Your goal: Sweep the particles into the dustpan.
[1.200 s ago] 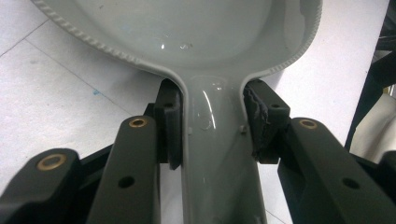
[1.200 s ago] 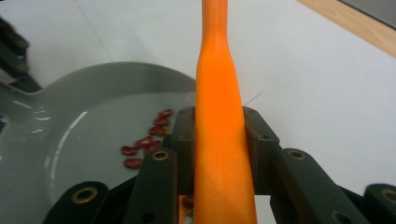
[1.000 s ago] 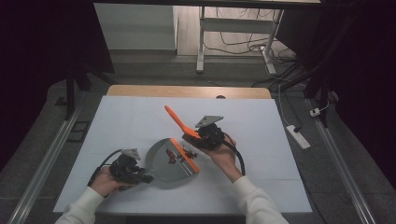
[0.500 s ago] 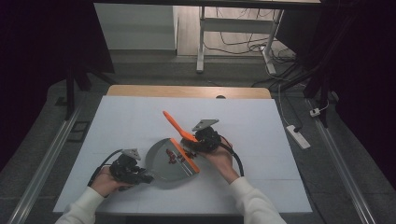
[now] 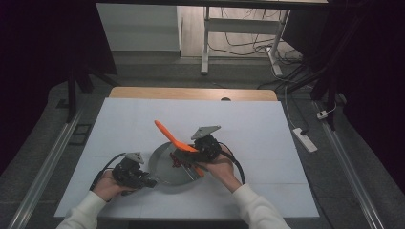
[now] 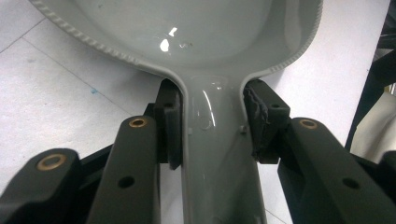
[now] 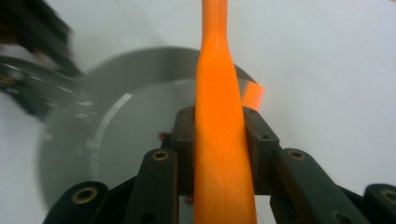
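The left gripper (image 6: 212, 126) has its jaws clamped on the flat handle of a grey pan (image 6: 201, 37), the pads pressing both edges just below where the handle widens into the bowl. In the high view that gripper (image 5: 143, 179) sits at the pan's (image 5: 165, 167) near-left edge, on the white table (image 5: 248, 124). The right gripper (image 7: 219, 135) is closed on the handle of an orange spatula (image 7: 219, 121), which runs straight between its jaws; from above, the right gripper (image 5: 191, 155) holds the spatula (image 5: 174, 138) over the pan, its handle slanting up and away to the far left, its blade end low near the pan's right side.

Both grasps look done: pan steadied, tool in hand. A small dark reddish bit (image 5: 177, 162) lies in the pan beneath the spatula; what it is cannot be told. The stirring or scooping work itself seems to remain.

Counted: one pan, one spatula, two grippers, one patch of contents.
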`<state>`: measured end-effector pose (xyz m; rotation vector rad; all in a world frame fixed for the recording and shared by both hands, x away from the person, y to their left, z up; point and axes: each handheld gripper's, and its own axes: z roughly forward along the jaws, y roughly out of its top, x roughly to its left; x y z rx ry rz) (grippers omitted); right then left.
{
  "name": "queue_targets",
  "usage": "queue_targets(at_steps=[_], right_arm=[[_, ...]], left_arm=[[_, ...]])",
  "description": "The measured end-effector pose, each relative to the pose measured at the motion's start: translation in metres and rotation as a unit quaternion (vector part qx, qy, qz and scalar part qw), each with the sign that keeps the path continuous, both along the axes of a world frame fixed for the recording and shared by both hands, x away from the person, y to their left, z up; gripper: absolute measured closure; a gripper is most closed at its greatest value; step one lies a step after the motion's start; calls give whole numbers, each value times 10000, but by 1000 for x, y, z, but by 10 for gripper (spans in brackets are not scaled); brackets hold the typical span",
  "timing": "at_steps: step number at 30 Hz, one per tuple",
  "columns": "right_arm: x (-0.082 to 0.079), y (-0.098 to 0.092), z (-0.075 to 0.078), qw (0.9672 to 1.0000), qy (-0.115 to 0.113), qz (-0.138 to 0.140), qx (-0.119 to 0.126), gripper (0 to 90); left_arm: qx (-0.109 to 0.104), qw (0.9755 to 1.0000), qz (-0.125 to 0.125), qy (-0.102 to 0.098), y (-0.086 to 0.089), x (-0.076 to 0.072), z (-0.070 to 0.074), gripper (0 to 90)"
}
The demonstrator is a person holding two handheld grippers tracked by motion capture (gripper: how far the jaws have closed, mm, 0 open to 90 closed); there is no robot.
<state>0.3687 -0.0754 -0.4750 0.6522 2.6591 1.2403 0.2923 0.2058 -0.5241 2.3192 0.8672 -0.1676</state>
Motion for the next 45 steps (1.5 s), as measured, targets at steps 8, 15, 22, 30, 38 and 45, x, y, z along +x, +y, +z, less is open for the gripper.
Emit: queue_targets(at_steps=[8,15,22,30,38,45], right_arm=[[5,-28,18,9979,-318,-565,75,700],[6,-47,17,9959,-390,-805,-124,700],[-1,-64,8,9926,-420,-1035,-478,700],[-4,-88,3,9888,-390,-1346,-504,700],[-8,-85,-4,9888,-341,-1329,-579,700],[-14,-73,-9,9912,-315,-1179,-510,699]], left_arm=[[-1,10000,-7,6,0,0,0,616],[5,10000,-1,2,0,0,0,617],[-9,10000,-2,12,0,0,0,616],[-49,10000,-13,27,2,-2,0,616],[-81,9999,-67,133,2,-4,2,617],[-55,9997,-159,153,1,-6,3,617]])
